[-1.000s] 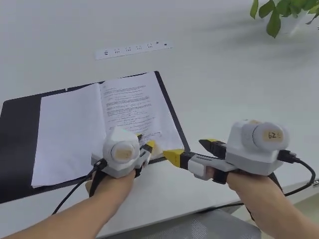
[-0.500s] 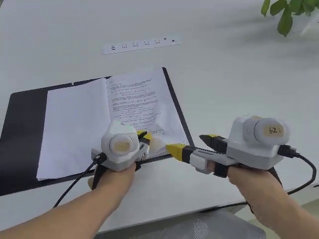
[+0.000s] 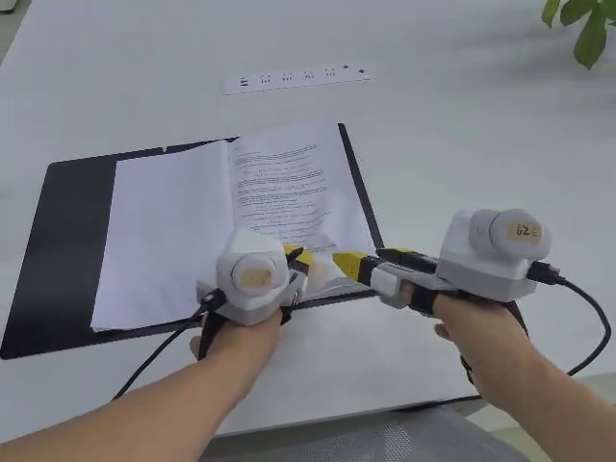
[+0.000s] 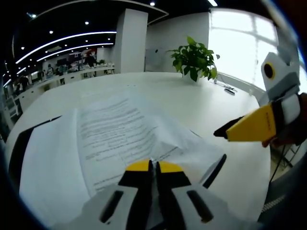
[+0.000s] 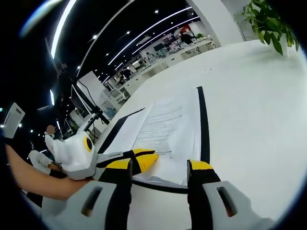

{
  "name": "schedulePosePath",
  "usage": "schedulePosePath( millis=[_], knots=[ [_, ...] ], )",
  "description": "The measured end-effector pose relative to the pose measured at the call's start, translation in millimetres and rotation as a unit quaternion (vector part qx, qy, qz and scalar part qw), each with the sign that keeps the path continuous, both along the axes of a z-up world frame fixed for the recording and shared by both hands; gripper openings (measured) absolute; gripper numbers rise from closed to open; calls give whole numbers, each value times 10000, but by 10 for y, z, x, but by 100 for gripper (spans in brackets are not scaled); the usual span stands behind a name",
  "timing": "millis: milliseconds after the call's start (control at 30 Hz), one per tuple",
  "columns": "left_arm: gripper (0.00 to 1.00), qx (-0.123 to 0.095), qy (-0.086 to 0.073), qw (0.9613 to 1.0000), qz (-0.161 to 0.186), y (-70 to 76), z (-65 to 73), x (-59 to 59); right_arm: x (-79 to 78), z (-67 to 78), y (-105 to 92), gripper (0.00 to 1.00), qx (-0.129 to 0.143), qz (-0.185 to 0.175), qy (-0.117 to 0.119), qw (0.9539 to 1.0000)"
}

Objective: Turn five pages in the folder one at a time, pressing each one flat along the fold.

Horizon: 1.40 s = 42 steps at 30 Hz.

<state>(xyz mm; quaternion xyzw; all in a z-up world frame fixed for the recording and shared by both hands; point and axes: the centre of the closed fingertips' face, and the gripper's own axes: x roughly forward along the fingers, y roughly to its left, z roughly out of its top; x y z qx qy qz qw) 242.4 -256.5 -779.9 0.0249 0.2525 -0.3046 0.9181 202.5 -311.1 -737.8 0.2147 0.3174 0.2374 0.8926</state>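
Head view: the folder (image 3: 67, 250) lies open on the desk (image 3: 462, 144), centre-left. The left gripper (image 3: 296, 260) sits at the lower right corner of the printed page (image 3: 289, 192), placed to lift it.

Left gripper view: its jaws are together at bottom centre, seemingly pinching that corner, and the page buckles above them.

Right gripper view: the right gripper (image 5: 160, 165), jaws apart, hovers beside the folder's edge, probably ready to press the fold.

Power strip (image 3: 296, 77) behind open folder (image 3: 67, 241)

Holding the printed page (image 3: 289, 192) of the folder (image 3: 67, 241) by its near right corner with left gripper (image 3: 299, 260), right gripper (image 3: 366, 258) just beside.
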Motion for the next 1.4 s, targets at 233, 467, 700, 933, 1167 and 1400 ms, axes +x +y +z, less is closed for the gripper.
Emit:
schedulePosePath(
  millis=[233, 467, 700, 933, 1167, 1400],
  knots=[
    [2, -28, -11, 10000, 6, 0, 4, 3, -77, -153, 20, 45, 79, 49, 313, 9995],
    [2, -34, -28, 10000, 1, 0, 6, 2, -128, -206, 20, 42, 167, -31, 445, 9989],
    [2, -45, -30, 10000, 7, -1, 5, 3, -101, -301, -73, 23, 307, -361, 682, 9965],
    [3, -66, 19, 10000, 27, -4, 4, 4, -81, -383, -159, 0, 240, -600, 782, 9948],
    [5, -233, 218, 9995, -4, 30, 44, -30, -54, -296, -208, 0, 242, -704, 608, 9954],
    [15, -370, 276, 9989, -27, 179, 207, -100, -15, -50, -123, 0, 407, -656, 381, 9963]
  ],
)
